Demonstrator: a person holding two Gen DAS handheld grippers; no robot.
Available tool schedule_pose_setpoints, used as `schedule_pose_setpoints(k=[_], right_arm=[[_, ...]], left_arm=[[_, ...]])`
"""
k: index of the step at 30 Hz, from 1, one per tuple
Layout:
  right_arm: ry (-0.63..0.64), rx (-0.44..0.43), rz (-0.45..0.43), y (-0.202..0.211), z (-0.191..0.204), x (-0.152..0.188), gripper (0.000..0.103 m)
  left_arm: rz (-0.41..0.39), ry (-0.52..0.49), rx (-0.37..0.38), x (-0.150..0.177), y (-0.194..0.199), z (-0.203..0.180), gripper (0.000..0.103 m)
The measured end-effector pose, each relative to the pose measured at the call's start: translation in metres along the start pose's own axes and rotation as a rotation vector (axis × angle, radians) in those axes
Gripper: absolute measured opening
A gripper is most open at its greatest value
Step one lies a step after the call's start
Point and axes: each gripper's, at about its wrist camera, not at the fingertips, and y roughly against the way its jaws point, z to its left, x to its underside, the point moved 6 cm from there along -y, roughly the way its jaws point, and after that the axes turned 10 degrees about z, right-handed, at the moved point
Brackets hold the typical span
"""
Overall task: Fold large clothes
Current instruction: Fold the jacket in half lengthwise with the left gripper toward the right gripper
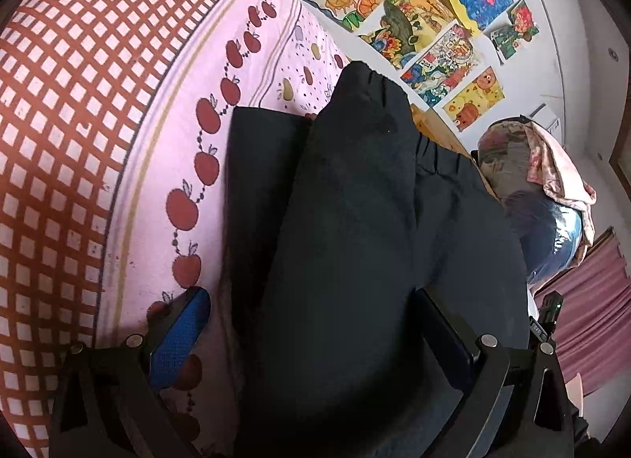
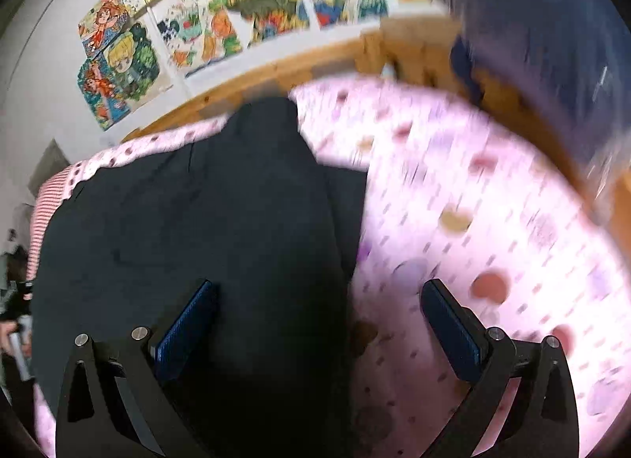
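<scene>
A large black garment [image 1: 355, 202] with a gathered elastic waistband lies partly folded on the pink fruit-print sheet [image 1: 252, 64]. My left gripper [image 1: 311, 300] is open and low over the cloth. Its left blue pad [image 1: 181, 336] sits over the sheet, and the right finger [image 1: 445, 336] is over the cloth. In the right wrist view, which is blurred, the same black garment [image 2: 197, 213] fills the left half. My right gripper [image 2: 319, 288] is open and straddles the cloth's right edge, with one finger [image 2: 185, 332] over black fabric and the other [image 2: 453, 328] over the sheet [image 2: 493, 202].
A red-and-white checked cover [image 1: 59, 123] lies to the left on the bed. A wooden bed rail [image 2: 276, 71] runs along the wall, which is covered with colourful drawings [image 1: 426, 16]. A heap of bedding [image 1: 540, 190] sits at the right, by a pink curtain [image 1: 591, 300].
</scene>
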Motion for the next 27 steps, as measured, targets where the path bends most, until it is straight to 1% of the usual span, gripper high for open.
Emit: schedule_pose_setpoints(k=[2, 7, 12, 18, 22, 24, 27], right_arm=[[-0.011, -0.008, 0.003, -0.008, 0.001, 0.006, 0.102], [-0.004, 0.029, -0.024, -0.018, 0.005, 0.015, 0.102], [-0.018, 0.014, -0.036, -0.015, 0.0, 0.02, 0.102], [-0.018, 0.034, -0.052, -0.013, -0.002, 0.024, 0.102], [-0.018, 0.023, -0.04, -0.012, -0.003, 0.025, 0.102], [-0.013, -0.01, -0.003, -0.013, -0.001, 0.025, 0.102], [0.0, -0.113, 0.065, -0.017, 0.005, 0.029, 0.102]], left_arm=[[0.0, -0.004, -0.009, 0.002, -0.001, -0.001, 0.103], [0.008, -0.007, -0.001, 0.002, -0.003, -0.003, 0.103], [0.01, -0.006, 0.014, 0.004, -0.004, -0.002, 0.103], [0.01, -0.015, -0.023, 0.004, -0.007, -0.01, 0.103], [0.011, -0.016, -0.019, 0.003, -0.009, -0.011, 0.103], [0.012, -0.02, -0.016, 0.003, -0.01, -0.012, 0.103], [0.013, -0.027, -0.012, 0.004, -0.011, -0.011, 0.103]])
